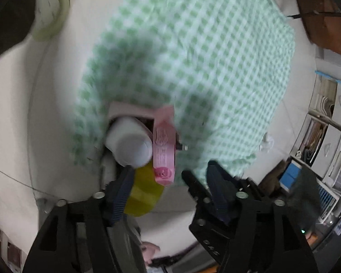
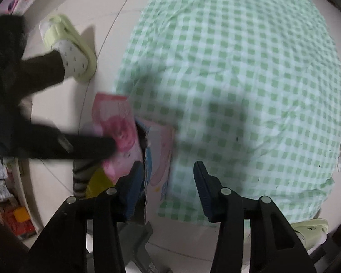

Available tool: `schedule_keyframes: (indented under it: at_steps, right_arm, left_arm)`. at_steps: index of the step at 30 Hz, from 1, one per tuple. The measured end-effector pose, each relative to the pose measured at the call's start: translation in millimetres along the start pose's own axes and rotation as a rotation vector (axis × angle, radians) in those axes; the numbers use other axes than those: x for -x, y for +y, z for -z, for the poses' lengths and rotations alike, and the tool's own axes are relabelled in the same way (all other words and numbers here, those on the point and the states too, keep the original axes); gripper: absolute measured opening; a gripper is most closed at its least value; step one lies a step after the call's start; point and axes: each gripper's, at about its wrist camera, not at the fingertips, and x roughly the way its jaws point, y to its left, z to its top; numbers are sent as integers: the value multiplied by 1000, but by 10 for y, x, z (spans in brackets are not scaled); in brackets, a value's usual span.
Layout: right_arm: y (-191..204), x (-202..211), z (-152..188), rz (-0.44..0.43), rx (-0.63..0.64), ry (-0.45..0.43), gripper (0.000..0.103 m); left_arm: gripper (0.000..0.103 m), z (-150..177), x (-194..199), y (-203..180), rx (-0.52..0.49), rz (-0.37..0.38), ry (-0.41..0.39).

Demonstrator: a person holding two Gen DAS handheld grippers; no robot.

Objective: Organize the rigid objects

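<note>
Between the spread fingers of the left gripper (image 1: 168,182): nothing held. Just past, at 11 o'clock, a pink box (image 1: 163,145), white bottle (image 1: 130,142) and yellow tape roll (image 1: 143,191) crowded in a carton (image 1: 130,110) on checked cloth (image 1: 193,56). Right gripper (image 2: 168,188) likewise agape, empty. Risk: nudging the leaning box, toppling it out.

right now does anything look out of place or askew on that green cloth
Mostly the cloth itself: the green checked cloth lies rumpled on the floor. At its near edge an open box is crowded with a white bottle, a pink carton and a yellow item, jumbled at different angles.
</note>
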Motion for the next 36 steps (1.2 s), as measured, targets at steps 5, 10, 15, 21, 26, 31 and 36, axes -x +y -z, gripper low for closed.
schedule_keyframes:
  at_steps: [5,10,15,21,26,31,36]
  right_arm:
    - [131,-20,162,34,46,117,88]
    - [96,142,340,74,56,169,103]
    - [-33,379,642,256,-67,122,103]
    - [-230,712,1051,64,-325,27,103]
    - [-180,821,1243,40,-395,-40,103]
    - [-93,874,1157,9,-378,-70,103]
    - [-41,878,1129,54,-345,-70,103]
  left_arm:
    - [102,47,246,-22,-66,-77,-95]
    - [103,262,356,-200,-181,-211,-164]
    - [103,691,407,-616,-355,-454,-299]
    - [103,1221,383,-763,-421,-493,-360]
    - [103,1370,358,-832,-466,-525,-393]
    - [103,1374,432,-803,-491,-522,-407]
    - [103,1398,449,-779,-507,-520,-411]
